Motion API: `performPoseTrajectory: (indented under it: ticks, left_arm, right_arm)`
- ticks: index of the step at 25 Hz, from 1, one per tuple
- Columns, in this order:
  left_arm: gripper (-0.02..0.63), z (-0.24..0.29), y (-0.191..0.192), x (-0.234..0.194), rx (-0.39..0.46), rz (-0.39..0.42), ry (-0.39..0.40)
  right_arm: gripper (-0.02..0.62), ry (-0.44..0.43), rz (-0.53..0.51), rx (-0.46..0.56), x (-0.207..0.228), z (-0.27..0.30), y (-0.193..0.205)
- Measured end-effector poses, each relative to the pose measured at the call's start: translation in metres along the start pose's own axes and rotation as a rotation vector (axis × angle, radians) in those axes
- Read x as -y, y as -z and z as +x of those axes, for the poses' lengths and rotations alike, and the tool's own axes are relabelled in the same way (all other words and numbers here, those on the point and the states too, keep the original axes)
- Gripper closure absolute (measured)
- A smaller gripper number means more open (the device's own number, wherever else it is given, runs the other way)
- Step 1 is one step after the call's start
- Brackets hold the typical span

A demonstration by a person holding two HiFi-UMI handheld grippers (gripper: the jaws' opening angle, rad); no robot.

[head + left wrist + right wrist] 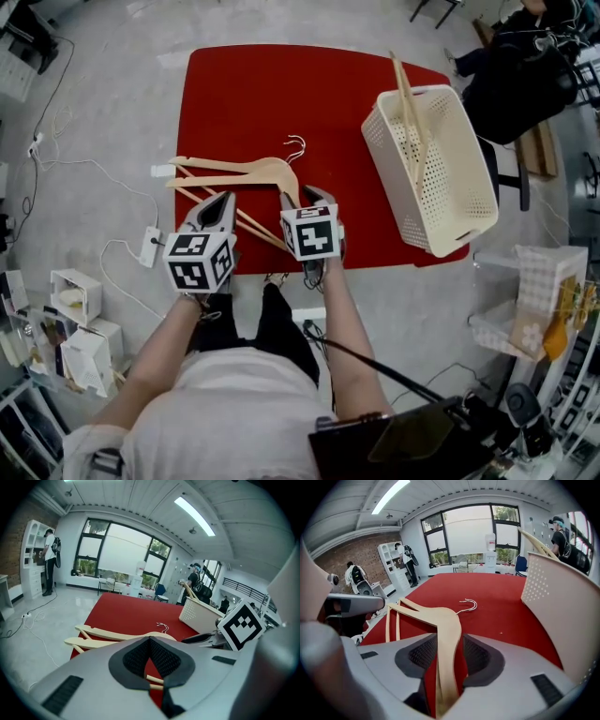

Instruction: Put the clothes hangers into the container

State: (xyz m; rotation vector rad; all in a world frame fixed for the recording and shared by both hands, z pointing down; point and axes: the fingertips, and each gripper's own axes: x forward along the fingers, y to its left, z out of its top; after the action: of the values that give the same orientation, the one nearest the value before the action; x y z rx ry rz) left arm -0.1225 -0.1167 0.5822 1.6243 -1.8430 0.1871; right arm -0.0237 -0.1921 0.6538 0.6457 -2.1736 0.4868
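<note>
Straddling a wooden hanger (449, 620) arm near the counter's (281, 94) front edge: right gripper (449, 645), fingers apart; left gripper (150, 643) alongside, fingers together.

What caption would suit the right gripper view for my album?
Right gripper, fingers open, straddling stacked wooden clothes hangers on a red table beside a white perforated basket.

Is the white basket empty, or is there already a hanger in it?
Not empty. One wooden hanger leans inside the white basket, its end poking above the rim.
</note>
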Motion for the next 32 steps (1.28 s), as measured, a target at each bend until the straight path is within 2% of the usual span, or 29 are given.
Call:
performPoseTrajectory:
  ticks: [5,13,26,32]
  left_arm:
    - [0.603,0.002,0.000,-0.008,0.001,-0.007,-0.018]
    - [0.603,0.005,0.000,-0.010,0.002,-0.029,-0.029]
    - [0.603,-0.004,0.001,-0.006,0.001,-0.001,-0.010]
    - [0.603,-0.006,-0.009,0.005,0.017,0.024,0.023]
  right_arm:
    - [0.433,-0.021,-0.021,-0.034,-0.003,0.013,0.004]
    - [0.433,-0.034,0.007,-0.043,-0.002,0.016,0.006]
    - [0.436,0.049,0.048,0.016,-0.004,0.010,0.011]
    - [0.436,0.084,0.058,0.045,0.001,-0.008,0.005]
